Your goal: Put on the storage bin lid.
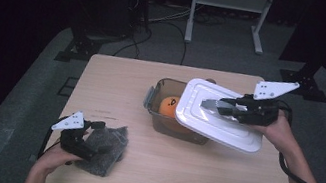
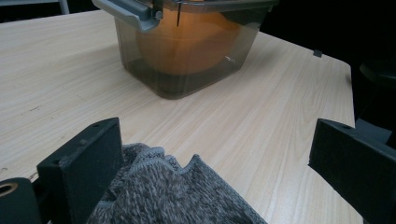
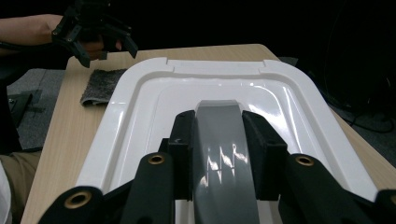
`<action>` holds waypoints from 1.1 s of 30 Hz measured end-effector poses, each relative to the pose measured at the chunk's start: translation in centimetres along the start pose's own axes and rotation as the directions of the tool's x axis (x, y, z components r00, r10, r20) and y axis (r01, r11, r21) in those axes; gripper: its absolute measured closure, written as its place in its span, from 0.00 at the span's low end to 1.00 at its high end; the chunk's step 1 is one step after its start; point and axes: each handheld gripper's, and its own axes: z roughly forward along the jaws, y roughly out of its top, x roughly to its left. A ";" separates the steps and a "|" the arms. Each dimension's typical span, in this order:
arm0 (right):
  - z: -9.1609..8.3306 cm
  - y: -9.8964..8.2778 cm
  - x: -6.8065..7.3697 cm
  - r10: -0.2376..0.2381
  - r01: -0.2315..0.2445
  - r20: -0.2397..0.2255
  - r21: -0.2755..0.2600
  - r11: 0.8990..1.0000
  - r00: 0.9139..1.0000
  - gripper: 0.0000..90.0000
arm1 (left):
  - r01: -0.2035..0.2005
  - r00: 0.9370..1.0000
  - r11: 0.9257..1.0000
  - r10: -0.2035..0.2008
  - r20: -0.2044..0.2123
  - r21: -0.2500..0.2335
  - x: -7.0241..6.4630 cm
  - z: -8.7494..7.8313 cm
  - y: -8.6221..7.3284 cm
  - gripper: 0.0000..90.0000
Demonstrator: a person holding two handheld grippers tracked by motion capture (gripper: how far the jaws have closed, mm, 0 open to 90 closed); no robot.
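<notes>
High view: the right tool (image 1: 219, 105) holds a white lid (image 1: 220, 114) by its grey handle (image 1: 212, 103), its jaws closed on the handle's two sides, and the lid hangs tilted in the air above the right part of a smoky, see-through container (image 1: 159, 102) that stands near the middle of the wooden surface (image 1: 116, 83). The lid covers much of the container's opening from this angle but sits clear of its rim, and an orange ball (image 1: 169, 106) with a small dark mark lies inside, showing at the left where the lid does not hide it. Right gripper view: the two black jaws press against either side of the grey handle (image 3: 224, 149), and the glossy white lid (image 3: 140, 107) stretches away beyond them, with the surface (image 3: 60, 116) under it. Farther off in that view, the left tool (image 3: 95, 28) hovers over a grey cloth (image 3: 100, 86) at the near-left corner. In the high view the left tool (image 1: 93, 132) rests at that grey cloth (image 1: 107, 150) on the front left of the surface, well apart from the container. Left gripper view: its jaws stand wide open, the knitted cloth (image 2: 163, 196) bunched between them and lying against the left jaw, while the right jaw stands clear of it; the container (image 2: 187, 46) with the orange ball (image 2: 191, 44) stands farther along the surface (image 2: 261, 121).
</notes>
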 end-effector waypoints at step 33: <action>6.7 2.2 -3.0 -0.013 0.013 -0.097 0.004 1.000 0.995 0.73 | 0.004 1.000 1.000 -0.004 -0.005 -0.020 0.1 -0.5 -0.1 0.02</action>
